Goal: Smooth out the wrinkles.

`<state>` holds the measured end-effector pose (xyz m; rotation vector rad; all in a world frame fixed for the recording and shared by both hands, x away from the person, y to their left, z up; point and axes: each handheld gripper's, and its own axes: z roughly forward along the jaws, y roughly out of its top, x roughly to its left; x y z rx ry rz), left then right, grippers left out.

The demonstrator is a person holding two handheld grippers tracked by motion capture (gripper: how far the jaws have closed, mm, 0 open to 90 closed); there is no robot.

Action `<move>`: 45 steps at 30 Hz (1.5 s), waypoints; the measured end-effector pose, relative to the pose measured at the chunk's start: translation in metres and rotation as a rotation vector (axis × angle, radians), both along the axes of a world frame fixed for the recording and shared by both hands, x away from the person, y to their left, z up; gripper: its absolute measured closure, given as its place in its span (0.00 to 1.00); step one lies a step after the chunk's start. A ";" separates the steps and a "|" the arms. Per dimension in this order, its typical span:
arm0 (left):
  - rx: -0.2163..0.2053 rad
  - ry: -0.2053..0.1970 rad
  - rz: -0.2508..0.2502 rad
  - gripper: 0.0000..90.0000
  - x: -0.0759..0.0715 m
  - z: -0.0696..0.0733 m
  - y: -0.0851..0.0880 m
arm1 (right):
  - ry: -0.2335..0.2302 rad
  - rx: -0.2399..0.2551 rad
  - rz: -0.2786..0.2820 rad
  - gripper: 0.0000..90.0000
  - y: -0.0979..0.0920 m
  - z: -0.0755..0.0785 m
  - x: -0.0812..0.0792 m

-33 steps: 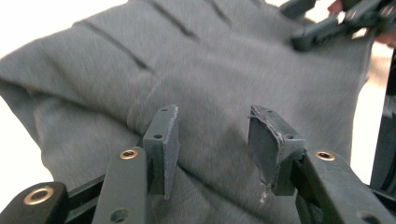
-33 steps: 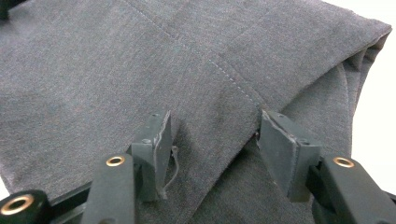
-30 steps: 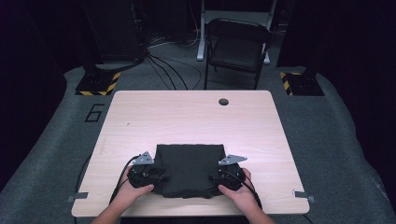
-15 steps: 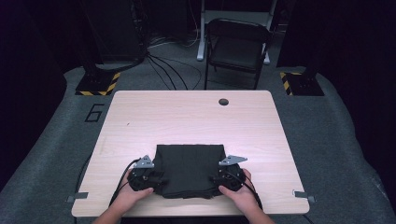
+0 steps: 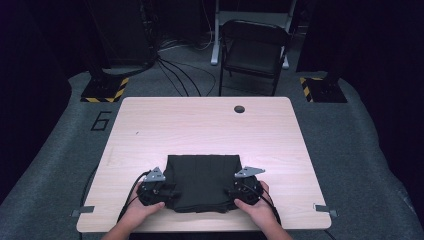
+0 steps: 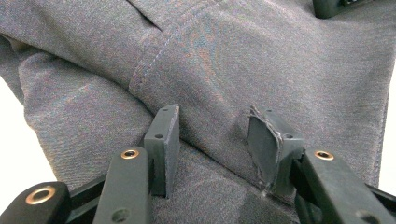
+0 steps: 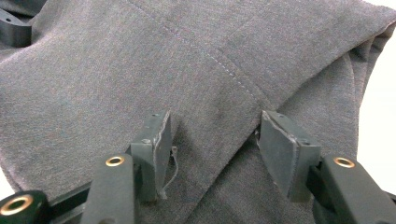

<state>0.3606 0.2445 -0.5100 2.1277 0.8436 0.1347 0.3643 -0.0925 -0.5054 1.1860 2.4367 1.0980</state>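
A dark grey folded garment (image 5: 202, 182) is seen lying flat on the near half of the pale wooden bench (image 5: 200, 125), close to the front edge. What kind of garment it is cannot be made out; only seams and folded layers are shown.

The left claw (image 5: 167, 191) is set at the garment's left edge and the right claw (image 5: 235, 192) at its right edge, each held by a hand (image 5: 142, 212) coming in from the bottom of the high view, where the forearms are cut off by the frame. From above, the tips of both claws are lost against the dark cloth.

In the left gripper view, the left claw (image 6: 215, 140) is seen partly spread, its pads (image 6: 163, 140) resting down on the cloth with a stitched seam running between them. No fabric is pinched; the cloth lies flat in the gap. The tape on the right-hand pad is frayed. A corner of the other claw is cut off at the top right.

In the right gripper view, the right claw (image 7: 215, 140) is likewise partly spread over the garment (image 7: 163, 70), a fold line passing between its pads (image 7: 287, 149), nothing gripped. A loose thread hangs from the left-hand pad. The bench appears as a washed-out white strip at the right edge.

A dark folding chair (image 5: 255, 50) stands beyond the bench, its detail lost in shadow.
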 end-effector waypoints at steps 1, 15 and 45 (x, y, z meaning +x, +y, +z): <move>0.002 -0.002 0.002 0.59 0.000 0.001 0.000 | -0.003 0.002 -0.001 0.49 0.000 0.000 0.000; -0.030 -0.003 0.015 0.53 0.000 0.012 0.003 | -0.022 0.055 -0.021 0.47 -0.008 0.013 -0.005; -0.064 -0.059 0.090 0.48 0.003 0.032 0.024 | -0.089 0.081 -0.024 0.43 -0.017 0.024 -0.005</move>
